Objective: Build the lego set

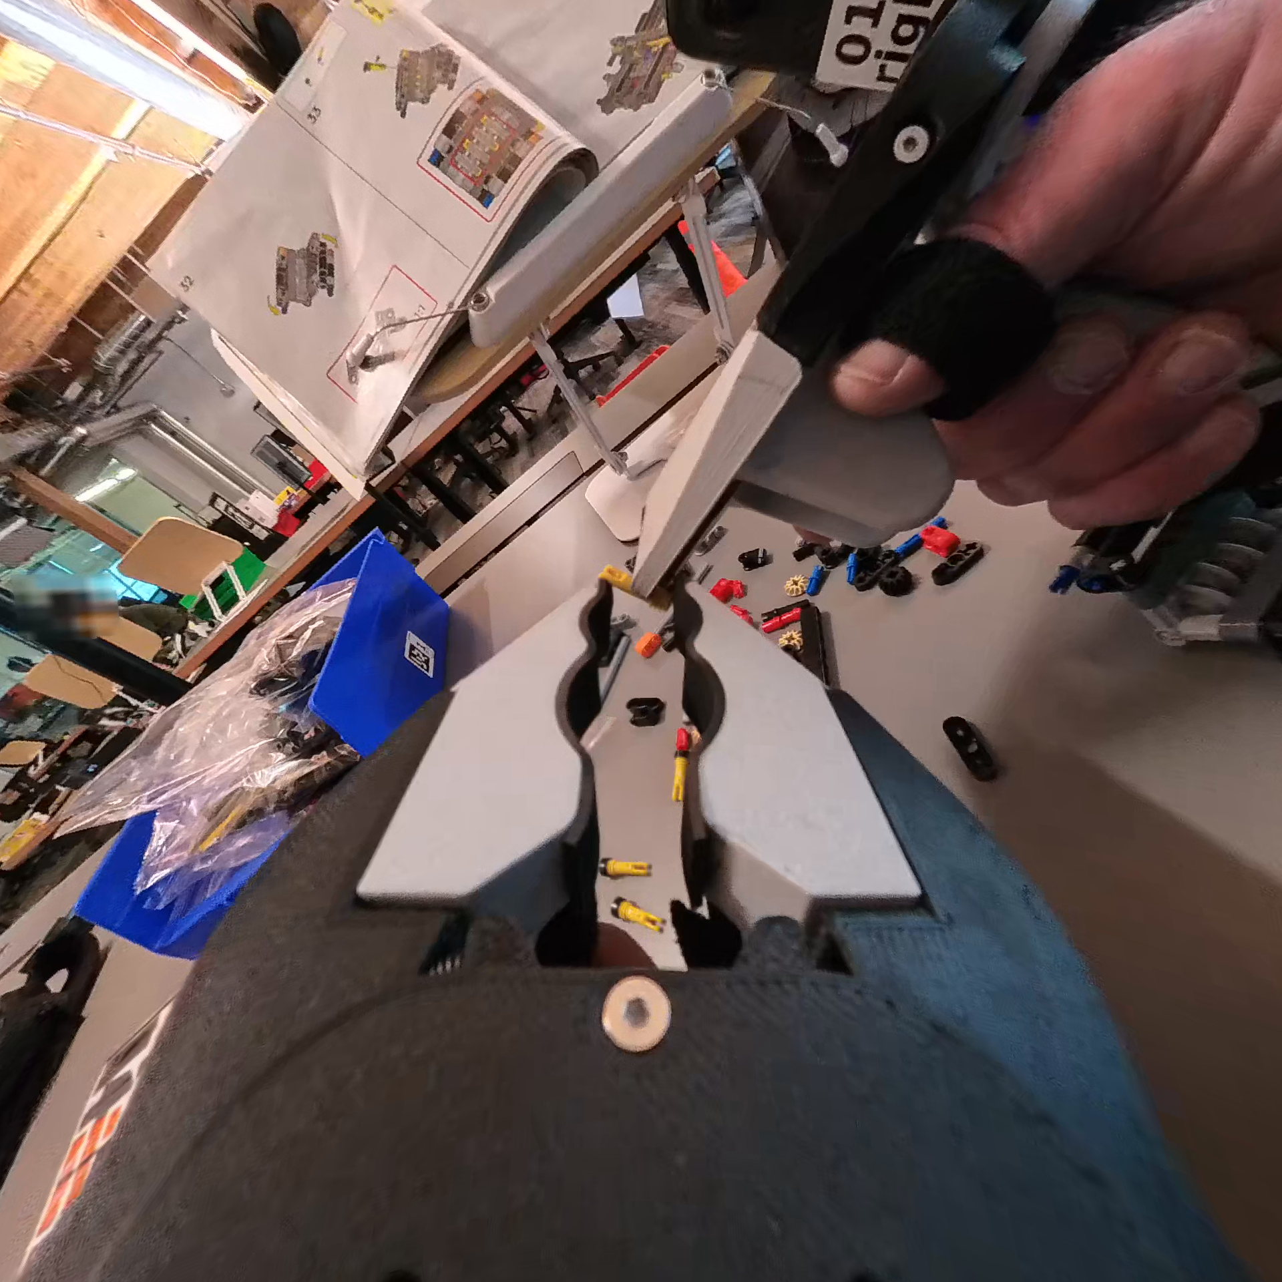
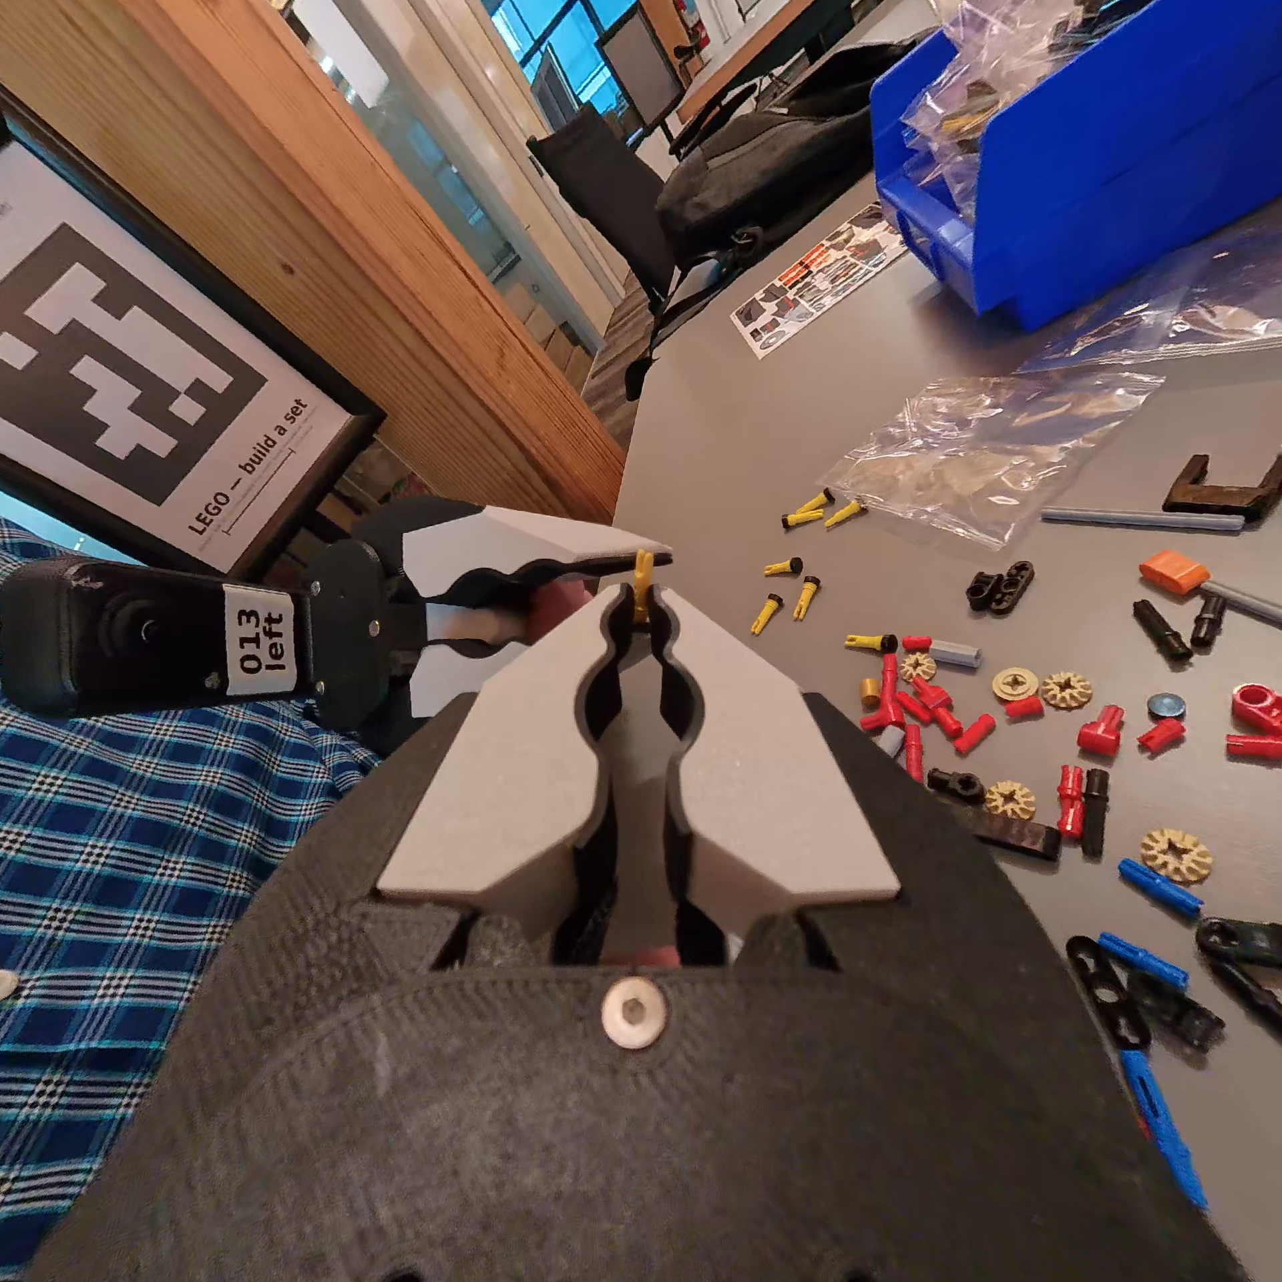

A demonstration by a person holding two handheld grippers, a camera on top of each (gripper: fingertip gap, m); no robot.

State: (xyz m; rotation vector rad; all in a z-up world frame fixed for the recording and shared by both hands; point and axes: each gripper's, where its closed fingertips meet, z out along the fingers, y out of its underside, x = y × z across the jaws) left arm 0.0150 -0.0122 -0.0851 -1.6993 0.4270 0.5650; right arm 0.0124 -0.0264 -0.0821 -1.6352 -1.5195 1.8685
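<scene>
My right gripper (image 2: pixel 642 590) is shut on a small yellow pin (image 2: pixel 642 579) that stands upright out of its tips, above the grey table (image 2: pixel 728 430). My left gripper (image 2: pixel 652 555) comes in from the left, and its upper fingertip touches the pin's top. In the left wrist view my left gripper (image 1: pixel 644 593) is partly open. The right gripper's tip (image 1: pixel 655 583) sits in the gap between its tips, with the yellow pin (image 1: pixel 616 576) beside the left finger. A hand (image 1: pixel 1144 277) holds the right gripper.
Loose red, blue, black and tan pieces (image 2: pixel 1006 728) and several yellow pins (image 2: pixel 791 590) lie on the table. A blue bin (image 2: pixel 1110 173) with plastic bags stands behind them. An open instruction booklet (image 1: pixel 347 243) rests on a stand. A partial build (image 1: pixel 1214 576) sits at right. My two grippers' fingertips are within a few centimetres of each other.
</scene>
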